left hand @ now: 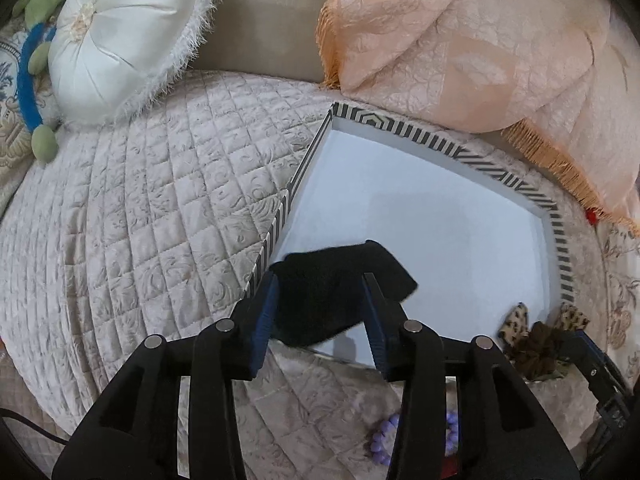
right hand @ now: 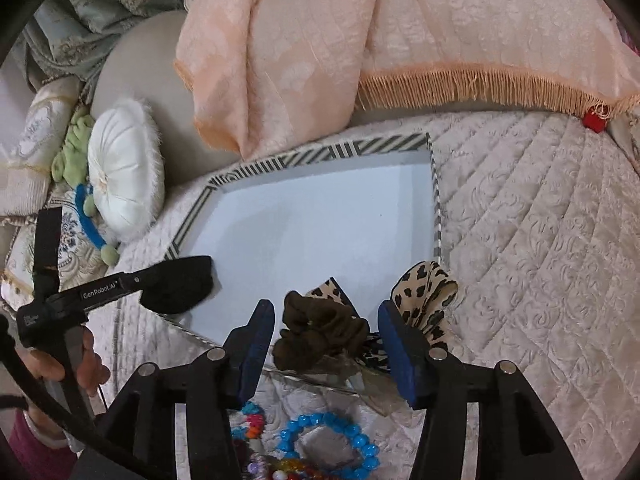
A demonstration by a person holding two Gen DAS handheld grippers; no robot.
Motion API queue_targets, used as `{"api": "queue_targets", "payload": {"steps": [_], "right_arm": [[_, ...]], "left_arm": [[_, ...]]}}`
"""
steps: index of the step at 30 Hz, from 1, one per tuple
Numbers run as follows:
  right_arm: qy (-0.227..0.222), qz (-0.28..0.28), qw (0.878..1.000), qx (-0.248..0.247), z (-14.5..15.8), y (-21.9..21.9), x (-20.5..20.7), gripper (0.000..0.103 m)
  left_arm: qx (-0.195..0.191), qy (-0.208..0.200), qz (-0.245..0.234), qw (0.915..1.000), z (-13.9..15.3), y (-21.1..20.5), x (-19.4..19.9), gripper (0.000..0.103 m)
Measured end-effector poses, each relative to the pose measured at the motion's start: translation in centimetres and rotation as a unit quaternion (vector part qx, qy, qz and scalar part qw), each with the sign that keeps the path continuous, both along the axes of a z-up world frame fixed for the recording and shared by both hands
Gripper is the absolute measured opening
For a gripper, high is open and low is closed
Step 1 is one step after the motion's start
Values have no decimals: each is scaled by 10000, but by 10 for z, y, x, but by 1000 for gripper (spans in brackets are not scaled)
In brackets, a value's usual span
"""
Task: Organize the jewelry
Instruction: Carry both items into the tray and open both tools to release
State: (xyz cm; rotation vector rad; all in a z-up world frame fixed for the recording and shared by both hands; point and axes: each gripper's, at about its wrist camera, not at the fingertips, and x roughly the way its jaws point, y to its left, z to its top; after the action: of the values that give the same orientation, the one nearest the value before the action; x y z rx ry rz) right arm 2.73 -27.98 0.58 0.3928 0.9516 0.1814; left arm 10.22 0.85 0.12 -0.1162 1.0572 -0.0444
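A white tray (left hand: 420, 216) with a black-and-white striped rim lies on the quilted bed; it also shows in the right wrist view (right hand: 320, 220). My left gripper (left hand: 322, 292) has its jaws apart around a black cloth item (left hand: 340, 280) at the tray's near left corner, which also shows in the right wrist view (right hand: 180, 284). My right gripper (right hand: 326, 320) is open, its fingers either side of a brown and leopard-print hair bow (right hand: 320, 332) at the tray's near right edge, which also shows in the left wrist view (left hand: 536, 340). Bead bracelets (right hand: 328, 436) lie on the quilt below.
A peach fringed throw (right hand: 360, 40) drapes behind the tray. A round white cushion (left hand: 120, 36) and a blue ring toy (left hand: 28, 80) lie to the left. A purple bead bracelet (left hand: 384, 440) lies near my left gripper. A small red object (right hand: 594, 120) sits far right.
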Motion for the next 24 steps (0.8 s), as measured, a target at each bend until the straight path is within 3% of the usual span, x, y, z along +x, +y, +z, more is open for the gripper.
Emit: {"api": "queue_targets", "payload": {"steps": [13,24], "right_arm": [[-341,213,9991,-153,46,27,-30,54],[-558,334,9971,-398,60,36,-57,58]], "left_arm": [[-189,-322,-13,9993,39,13,-42,50],[-95,-313,-180,9993,36,13,-96,50]]}}
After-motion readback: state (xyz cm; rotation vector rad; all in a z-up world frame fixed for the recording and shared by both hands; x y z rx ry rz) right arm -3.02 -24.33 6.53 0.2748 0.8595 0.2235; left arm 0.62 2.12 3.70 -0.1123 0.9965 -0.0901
